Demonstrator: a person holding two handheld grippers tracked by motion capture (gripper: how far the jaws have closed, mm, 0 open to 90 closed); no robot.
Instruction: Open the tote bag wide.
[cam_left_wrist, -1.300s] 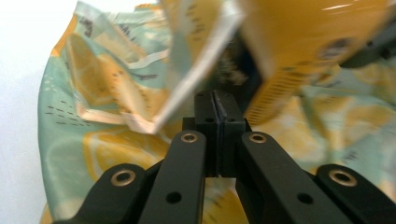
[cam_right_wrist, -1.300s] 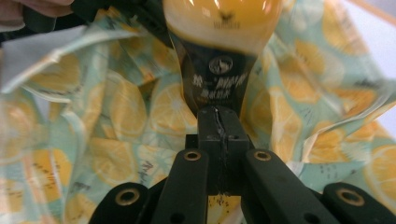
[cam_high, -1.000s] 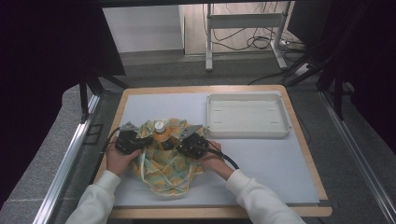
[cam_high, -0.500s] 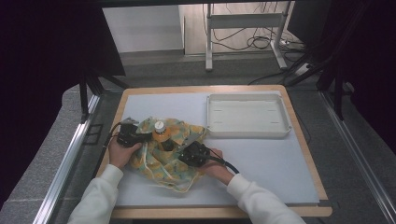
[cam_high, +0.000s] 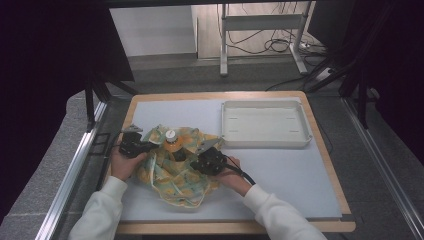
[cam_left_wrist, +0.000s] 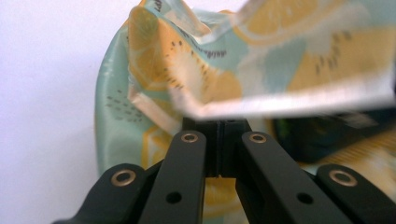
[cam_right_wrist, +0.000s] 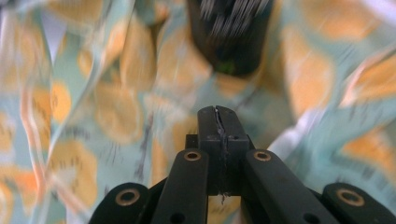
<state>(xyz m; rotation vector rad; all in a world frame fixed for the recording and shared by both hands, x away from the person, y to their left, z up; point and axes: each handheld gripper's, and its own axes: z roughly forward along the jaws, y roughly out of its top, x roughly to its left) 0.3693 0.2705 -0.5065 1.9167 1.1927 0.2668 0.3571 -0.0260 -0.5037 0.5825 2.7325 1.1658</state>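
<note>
I am keeping both grippers closed: my left gripper (cam_high: 141, 145) is pinching the edge of the fruit-patterned cloth (cam_high: 177, 172), my right gripper (cam_high: 204, 159) is closed upon it. The bottle (cam_high: 171, 141) is standing between them.

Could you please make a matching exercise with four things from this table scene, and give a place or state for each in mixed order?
1. tray
2. bottle
3. cloth
4. left gripper

a. shut on a fold of the cloth
b. lying rumpled, with a lemon print
c. empty, at the far right of the mat
d. standing among the cloth, with a white cap

Pairs: 1-c, 2-d, 3-b, 4-a
</note>
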